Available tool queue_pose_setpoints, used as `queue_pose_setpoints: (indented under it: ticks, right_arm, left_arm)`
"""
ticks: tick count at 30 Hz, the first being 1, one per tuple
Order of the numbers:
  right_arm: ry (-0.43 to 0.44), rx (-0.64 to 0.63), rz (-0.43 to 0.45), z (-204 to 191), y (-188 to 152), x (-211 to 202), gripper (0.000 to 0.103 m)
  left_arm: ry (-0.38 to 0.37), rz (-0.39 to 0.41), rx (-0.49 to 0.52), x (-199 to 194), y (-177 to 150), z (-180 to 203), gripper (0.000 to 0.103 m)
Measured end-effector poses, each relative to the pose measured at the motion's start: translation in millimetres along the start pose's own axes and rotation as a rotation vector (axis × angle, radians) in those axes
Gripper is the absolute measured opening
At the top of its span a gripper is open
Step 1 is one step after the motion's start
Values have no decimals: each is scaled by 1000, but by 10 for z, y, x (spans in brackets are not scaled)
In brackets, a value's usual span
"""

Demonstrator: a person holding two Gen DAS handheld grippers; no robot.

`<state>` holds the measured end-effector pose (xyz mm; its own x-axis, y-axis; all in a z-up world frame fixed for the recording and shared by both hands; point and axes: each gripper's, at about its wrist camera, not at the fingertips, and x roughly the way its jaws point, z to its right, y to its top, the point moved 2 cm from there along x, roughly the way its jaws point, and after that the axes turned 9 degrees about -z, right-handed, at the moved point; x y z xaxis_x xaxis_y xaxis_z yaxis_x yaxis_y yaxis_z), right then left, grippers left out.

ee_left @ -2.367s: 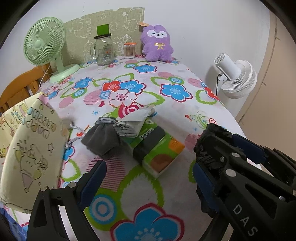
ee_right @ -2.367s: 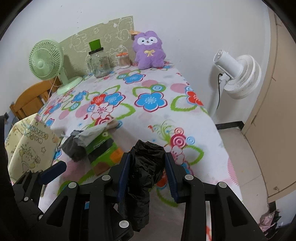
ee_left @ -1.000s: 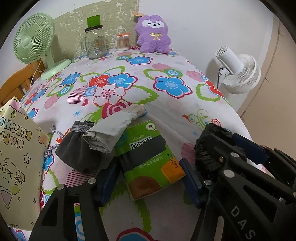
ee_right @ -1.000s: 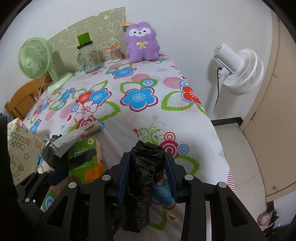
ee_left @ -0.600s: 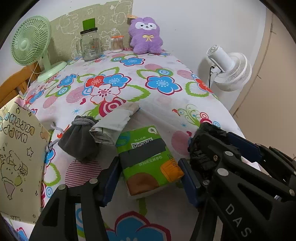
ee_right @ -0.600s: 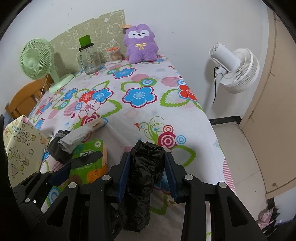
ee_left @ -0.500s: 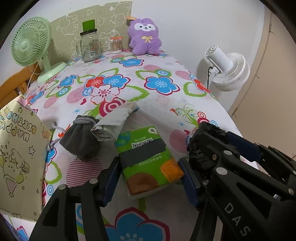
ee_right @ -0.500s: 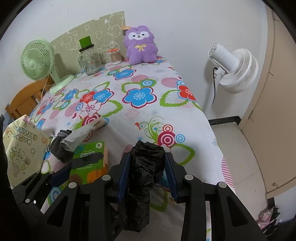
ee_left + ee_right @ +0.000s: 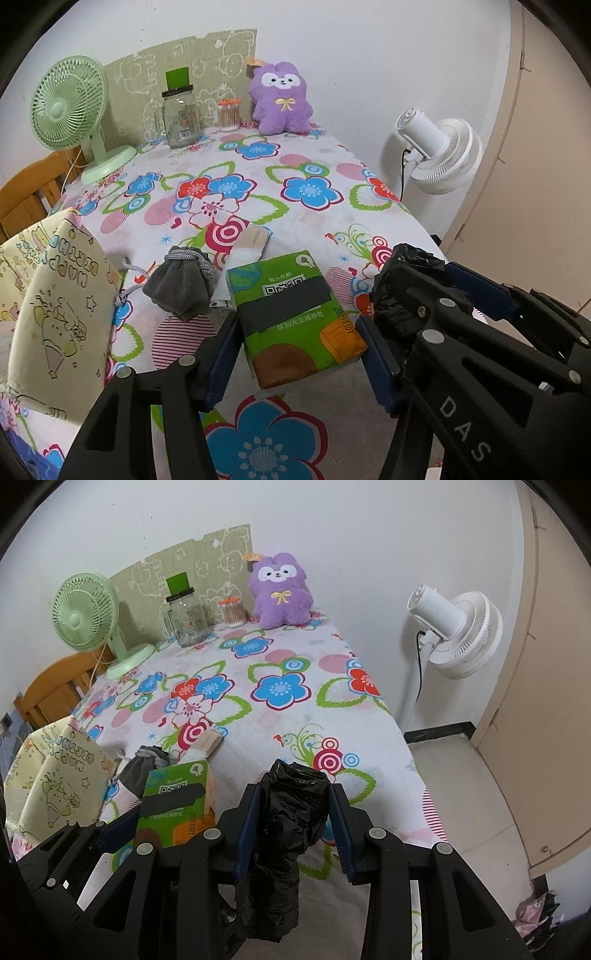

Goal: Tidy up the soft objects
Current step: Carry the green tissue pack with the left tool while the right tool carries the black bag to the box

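Observation:
My left gripper [image 9: 295,354] is shut on a green tissue pack [image 9: 295,314] and holds it just above the flowered tablecloth [image 9: 295,192]; the pack also shows in the right wrist view [image 9: 177,805]. My right gripper [image 9: 293,830] is shut on a crumpled black plastic bag [image 9: 288,834], which also shows in the left wrist view [image 9: 402,288] right of the pack. A grey drawstring pouch [image 9: 177,288] and a folded white packet [image 9: 247,251] lie on the cloth behind the pack. A yellow gift bag [image 9: 59,306] stands at the left.
A purple plush toy [image 9: 280,99], a glass jar [image 9: 181,114], a cotton-swab tub [image 9: 229,114] and a green desk fan [image 9: 70,110] stand at the table's far edge. A white floor fan [image 9: 439,151] stands off the table's right side. A wooden chair [image 9: 55,686] is at the left.
My left gripper has closed in on the green tissue pack and lifted it off the cloth, away from the pouch and packet. My right gripper still holds the black bag.

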<state>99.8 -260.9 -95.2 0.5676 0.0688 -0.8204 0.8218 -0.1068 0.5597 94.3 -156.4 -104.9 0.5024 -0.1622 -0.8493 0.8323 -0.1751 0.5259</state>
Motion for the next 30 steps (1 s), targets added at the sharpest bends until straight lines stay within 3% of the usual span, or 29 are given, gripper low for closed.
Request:
queue_pose_setpoints:
  ticks: [30]
  right_arm:
    - [33, -25, 140, -408, 213, -809, 41]
  left_arm:
    - [30, 155, 44, -853, 184, -194, 64]
